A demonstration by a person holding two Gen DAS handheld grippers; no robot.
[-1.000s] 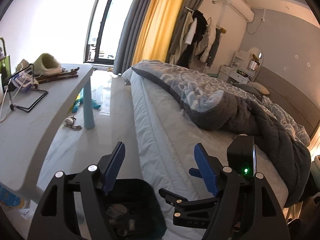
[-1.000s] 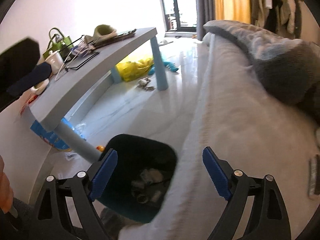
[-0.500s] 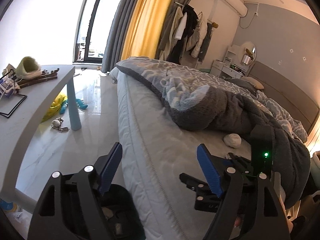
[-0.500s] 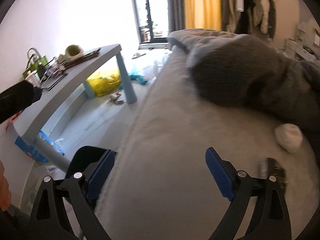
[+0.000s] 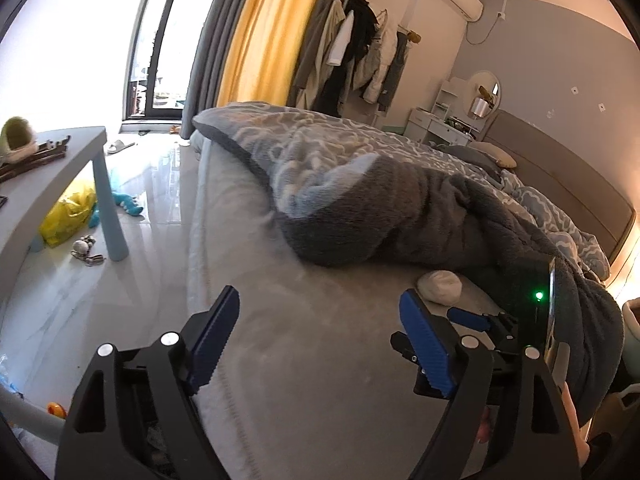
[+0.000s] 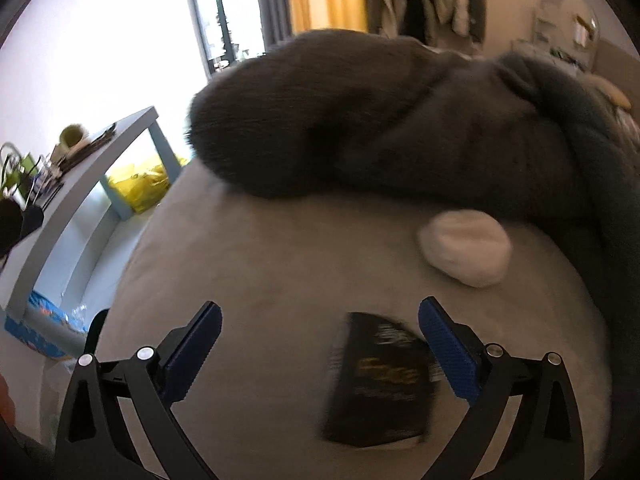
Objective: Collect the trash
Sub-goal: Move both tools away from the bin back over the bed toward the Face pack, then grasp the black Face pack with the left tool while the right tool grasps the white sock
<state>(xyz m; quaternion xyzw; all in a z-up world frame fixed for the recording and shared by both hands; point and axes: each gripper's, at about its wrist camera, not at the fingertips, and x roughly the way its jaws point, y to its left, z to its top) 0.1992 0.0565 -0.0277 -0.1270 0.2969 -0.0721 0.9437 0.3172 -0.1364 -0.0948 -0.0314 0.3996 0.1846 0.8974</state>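
A black wrapper with gold print (image 6: 382,380) lies flat on the grey bed sheet, low between my right gripper's fingers. A crumpled white tissue ball (image 6: 466,248) lies just beyond it against the dark blanket; it also shows in the left wrist view (image 5: 439,286). My right gripper (image 6: 320,354) is open and empty, hovering close over the wrapper. My left gripper (image 5: 320,340) is open and empty above the bed edge, with the right gripper's body (image 5: 520,320) to its right. The dark trash bin is mostly hidden behind the left gripper.
A rumpled grey blanket (image 5: 380,208) covers the bed's far side. A grey side table (image 5: 36,196) with clutter stands left of the bed. A yellow bag (image 5: 68,216) and small toys lie on the shiny floor under it.
Both grippers have swung right, from over the dark bin beside the bed to over the mattress. The wrapper and tissue ball have come into the right wrist view.
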